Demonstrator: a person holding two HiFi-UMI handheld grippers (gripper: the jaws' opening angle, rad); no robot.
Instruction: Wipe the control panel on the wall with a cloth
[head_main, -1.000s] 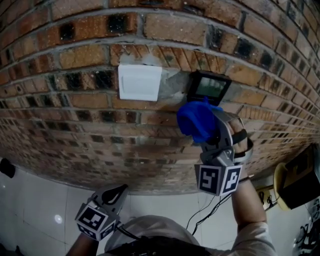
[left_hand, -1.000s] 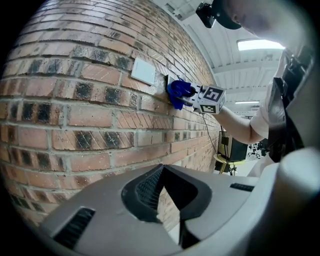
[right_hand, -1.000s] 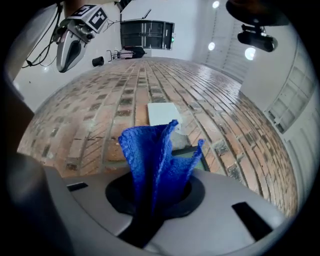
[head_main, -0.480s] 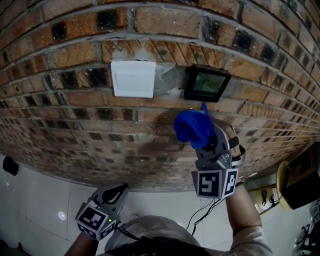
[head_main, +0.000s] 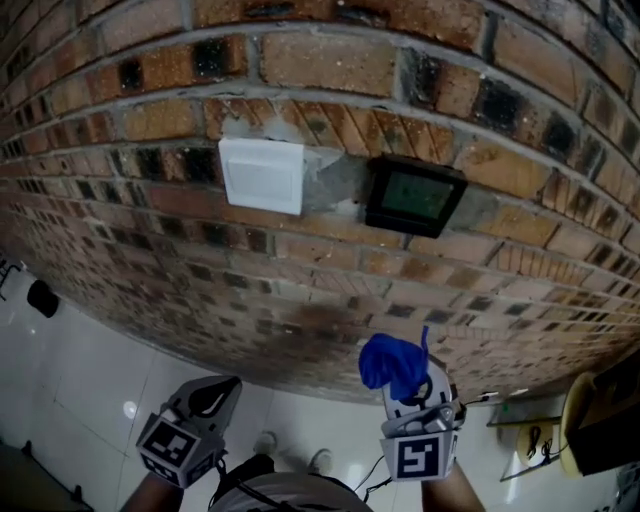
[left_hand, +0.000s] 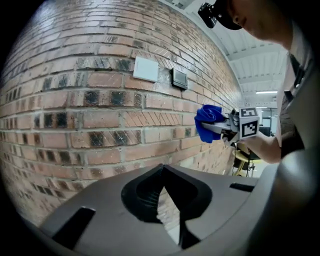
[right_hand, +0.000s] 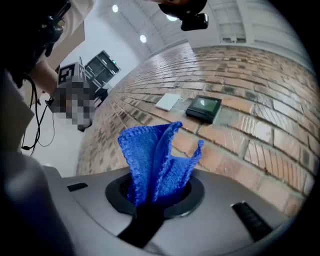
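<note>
Control panel is fixed to the brick wall; blue cloth is clamped in the right gripper, well apart; left gripper is closed empty

I have lowered the right gripper down the brick wall, away from the control panel. The blue cloth clamped in it, earlier at the panel's lower edge, now sits well below the panel.

On the wall the control panel sits right of the switch plate, above the cloth.
</note>
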